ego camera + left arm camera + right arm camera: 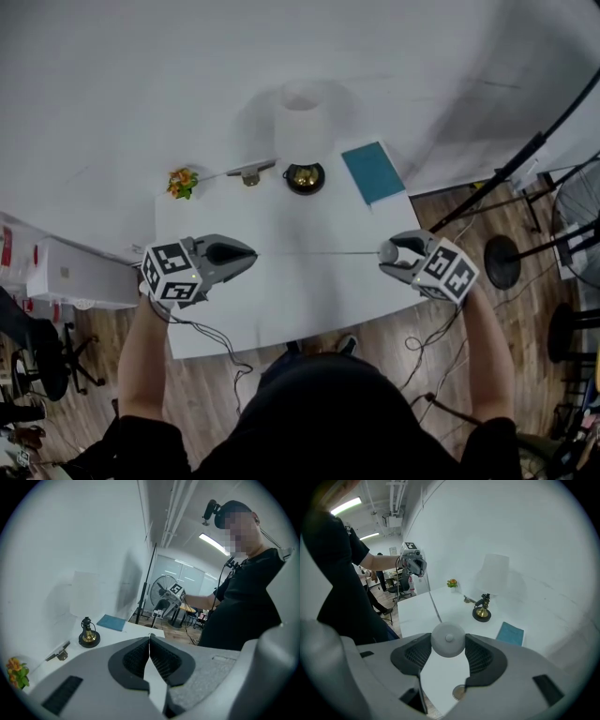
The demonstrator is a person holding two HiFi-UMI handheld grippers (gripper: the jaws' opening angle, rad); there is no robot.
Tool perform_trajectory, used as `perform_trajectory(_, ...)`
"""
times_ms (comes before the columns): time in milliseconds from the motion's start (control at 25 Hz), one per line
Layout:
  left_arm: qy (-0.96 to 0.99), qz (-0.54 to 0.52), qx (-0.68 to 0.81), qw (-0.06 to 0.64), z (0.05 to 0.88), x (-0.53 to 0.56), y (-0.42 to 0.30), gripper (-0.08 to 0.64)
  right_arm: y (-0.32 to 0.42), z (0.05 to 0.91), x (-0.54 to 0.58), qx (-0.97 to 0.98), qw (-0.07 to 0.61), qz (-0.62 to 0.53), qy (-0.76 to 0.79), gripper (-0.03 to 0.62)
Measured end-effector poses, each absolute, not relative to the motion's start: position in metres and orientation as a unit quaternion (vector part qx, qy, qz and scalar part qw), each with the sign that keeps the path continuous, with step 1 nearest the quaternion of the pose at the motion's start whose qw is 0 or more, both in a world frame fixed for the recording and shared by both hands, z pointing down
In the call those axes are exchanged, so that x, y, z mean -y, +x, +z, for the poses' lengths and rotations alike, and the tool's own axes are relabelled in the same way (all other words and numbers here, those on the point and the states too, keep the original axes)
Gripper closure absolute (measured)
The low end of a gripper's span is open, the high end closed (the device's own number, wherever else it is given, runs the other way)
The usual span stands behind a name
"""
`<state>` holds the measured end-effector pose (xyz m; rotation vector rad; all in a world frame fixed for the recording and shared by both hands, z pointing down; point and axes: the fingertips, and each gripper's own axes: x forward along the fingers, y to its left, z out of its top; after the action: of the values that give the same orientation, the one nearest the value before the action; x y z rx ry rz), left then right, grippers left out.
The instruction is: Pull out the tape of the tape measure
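Note:
A round white tape measure [448, 639] sits between the pads of my right gripper [448, 637], which is shut on it above the right side of the white table [281, 309]. In the head view the case [394, 251] shows at the right gripper [385, 251]. A thin tape [319, 251] runs straight left from it to my left gripper [254, 251]. The left gripper [149, 637] is shut on the tape's end [155, 679], a pale strip pinched edge-on between its pads. The tape [436, 609] stretches away toward the far left gripper [416, 565].
Along the wall side of the table stand a small brass bell [305, 176], a teal notebook [373, 172], a metal clip [249, 172] and a little flower ornament [182, 182]. A pale cylinder [302, 112] is behind them. Stands and cables [511, 253] crowd the floor at right.

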<state>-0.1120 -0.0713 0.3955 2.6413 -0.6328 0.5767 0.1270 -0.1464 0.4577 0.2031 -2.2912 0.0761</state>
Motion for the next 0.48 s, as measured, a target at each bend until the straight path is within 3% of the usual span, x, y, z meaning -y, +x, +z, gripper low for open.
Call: perform_trajectory(480,0.918,0.199,0.252,0.234,0.416,0.061,-0.170,0.554,0.137,0.472,0.153,0.893,0.443,0.040,0.068,0.362)
